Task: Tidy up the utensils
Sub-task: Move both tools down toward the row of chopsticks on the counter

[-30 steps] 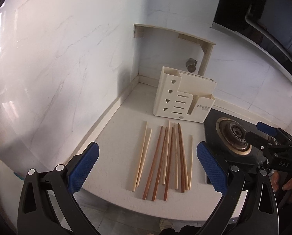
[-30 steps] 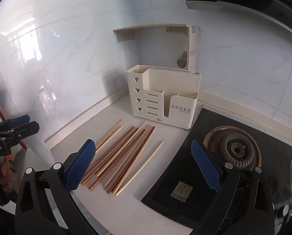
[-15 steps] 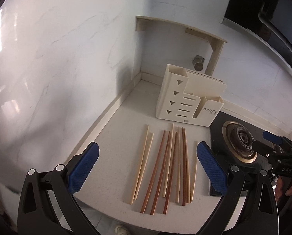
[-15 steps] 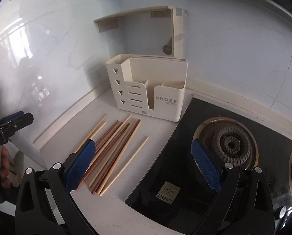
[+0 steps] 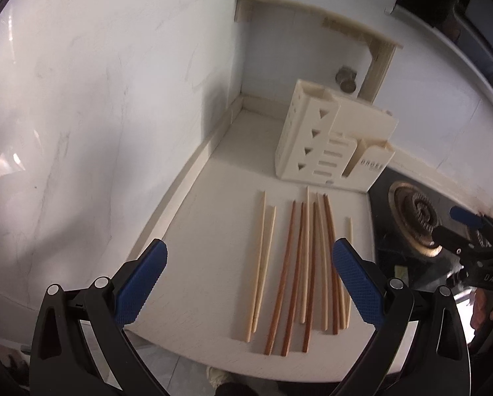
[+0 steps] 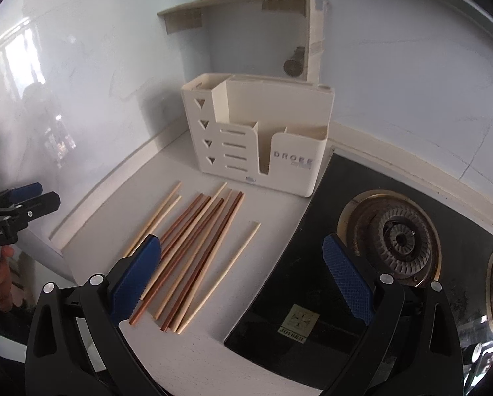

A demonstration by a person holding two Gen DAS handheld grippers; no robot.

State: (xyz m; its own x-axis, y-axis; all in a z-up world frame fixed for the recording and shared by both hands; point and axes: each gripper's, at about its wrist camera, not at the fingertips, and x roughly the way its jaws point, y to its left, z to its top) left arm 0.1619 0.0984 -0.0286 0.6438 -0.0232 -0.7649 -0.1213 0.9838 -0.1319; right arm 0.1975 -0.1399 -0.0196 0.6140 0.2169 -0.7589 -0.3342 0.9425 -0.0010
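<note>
Several chopsticks, some pale wood (image 5: 262, 257) and some dark reddish brown (image 5: 287, 274), lie side by side on the white counter (image 5: 213, 224). Behind them stands a cream utensil holder (image 5: 332, 145) with empty compartments. My left gripper (image 5: 249, 257) hovers open above the near ends of the chopsticks, nothing between its blue pads. From the right wrist the same chopsticks (image 6: 193, 244) and holder (image 6: 263, 138) show. My right gripper (image 6: 241, 250) is open too, over the counter's right part and the stove edge.
A black glass gas stove (image 6: 362, 264) with burners sits right of the chopsticks. White marble walls close the left and back. A small boxed niche (image 6: 246, 33) with a pipe cap is behind the holder. The counter's front edge (image 5: 246, 359) drops to the floor.
Both grippers have moved forward and lower toward the counter, so chopsticks and holder look larger. Both stayed open. Nothing on the counter has shifted.
</note>
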